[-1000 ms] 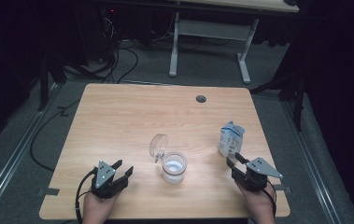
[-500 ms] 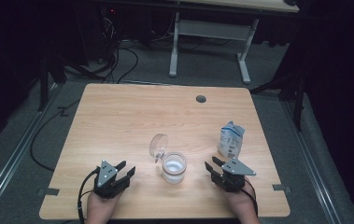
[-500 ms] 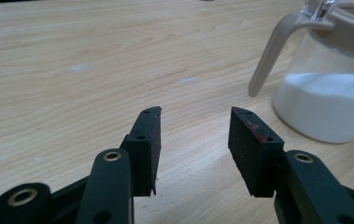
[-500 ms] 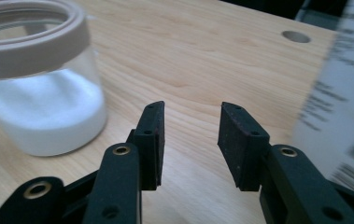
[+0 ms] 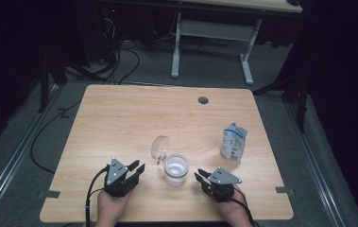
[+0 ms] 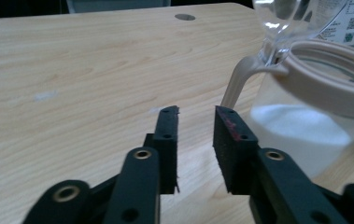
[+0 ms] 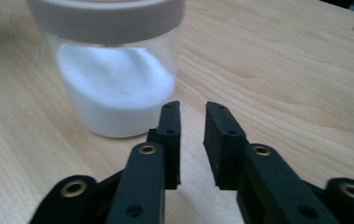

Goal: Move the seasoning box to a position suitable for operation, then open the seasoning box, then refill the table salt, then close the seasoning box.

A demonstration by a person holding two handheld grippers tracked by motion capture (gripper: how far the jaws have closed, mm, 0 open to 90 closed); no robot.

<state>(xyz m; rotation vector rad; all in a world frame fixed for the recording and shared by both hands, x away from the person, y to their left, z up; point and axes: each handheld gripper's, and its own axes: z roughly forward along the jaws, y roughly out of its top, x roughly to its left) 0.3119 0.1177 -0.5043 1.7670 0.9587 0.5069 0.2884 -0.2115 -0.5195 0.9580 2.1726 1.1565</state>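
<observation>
A clear jar (image 5: 175, 169) with a beige rim holds white powder and stands near the table's front edge; its hinged clear lid (image 5: 159, 146) is flipped up. My left gripper (image 5: 138, 167) lies just left of the jar (image 6: 315, 121), apart from it. My right gripper (image 5: 200, 176) lies just right of the jar (image 7: 114, 88), also apart. Both pairs of jaws have just been closing. The left gripper (image 6: 195, 112) and the right gripper (image 7: 192, 106) each keep a narrow gap with nothing in it.
A white and blue pouch (image 5: 234, 143) stands upright to the right of the jar. The wooden table (image 5: 134, 118) has a round cable hole (image 5: 203, 100) near its far edge. Desk legs and cables sit on the floor beyond.
My right gripper has slid left from beside the pouch to close by the jar. The left gripper has edged towards the jar. Both pairs of jaws have narrowed.
</observation>
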